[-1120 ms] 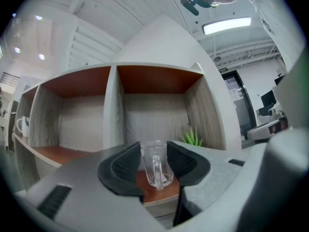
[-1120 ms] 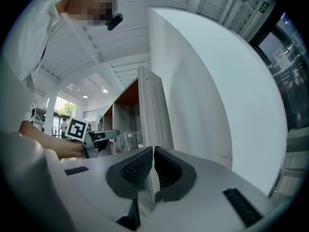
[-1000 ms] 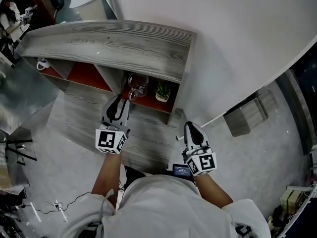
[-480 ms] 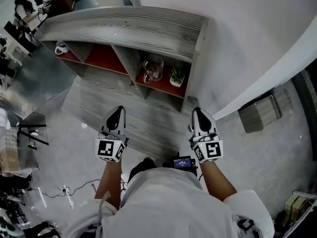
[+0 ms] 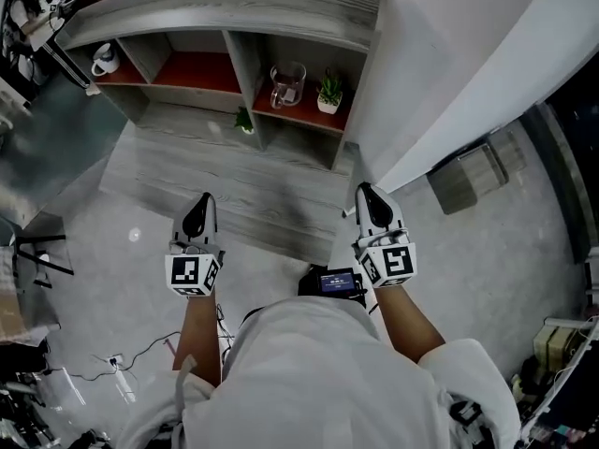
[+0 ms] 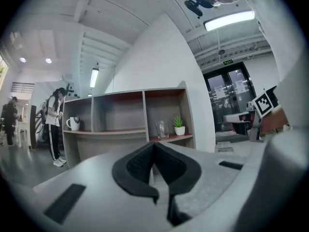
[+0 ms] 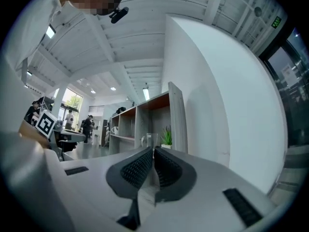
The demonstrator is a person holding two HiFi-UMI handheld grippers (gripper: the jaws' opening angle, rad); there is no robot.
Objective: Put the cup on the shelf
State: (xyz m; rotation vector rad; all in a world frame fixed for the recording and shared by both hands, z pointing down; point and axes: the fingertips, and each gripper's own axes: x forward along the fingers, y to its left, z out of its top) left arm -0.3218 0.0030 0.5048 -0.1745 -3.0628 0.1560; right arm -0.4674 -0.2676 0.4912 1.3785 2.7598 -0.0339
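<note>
Clear glass handled cup (image 5: 287, 84) stands in the right compartment of the grey wooden shelf (image 5: 234, 7); placement judged complete. Left hand-held gripper (image 5: 202, 199) and right hand-held gripper (image 5: 364, 189) are pressed together, empty, well apart from the shelf

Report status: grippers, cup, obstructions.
Left gripper, right gripper shut, empty, short of shelf. Glass cup upright in right compartment beside potted plant. Nothing blocking.

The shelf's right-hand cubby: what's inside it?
A clear glass cup and a small potted plant stand side by side on its red floor. From above, the top board hides the cubby's back.
</note>
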